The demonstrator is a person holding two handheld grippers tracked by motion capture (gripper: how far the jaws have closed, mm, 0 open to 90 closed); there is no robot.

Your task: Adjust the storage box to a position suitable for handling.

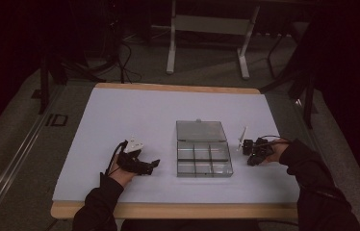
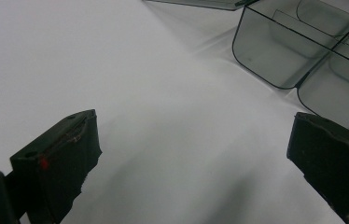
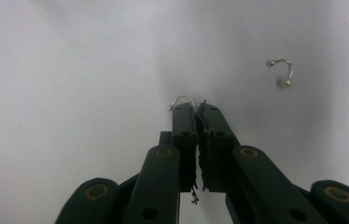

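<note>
A: What does the right gripper [image 3: 196, 108] hold?

B: Its jaws are pressed together, and a small silver hook [image 3: 182, 101] is pinched at the tips. The curved end of the hook sticks out a little above the tips. It looks like an earring, but I am not sure.

A: Is there another one?

B: Yes. A second hook [image 3: 283, 72] with a small pale bead lies on the white table [image 3: 70, 70], up and to the right of the jaws, apart from them.

A: And the left gripper [image 2: 193, 158]?

B: It is released, the jaws stand wide with only bare table between them. It rests low, near the clear plastic box [image 1: 203, 160].

A: Where is this box?

B: In the middle of the table, between the two grippers. Its lid [image 1: 200, 130] lies open behind it. The right gripper [image 1: 256, 152] is just to the right of it.
</note>
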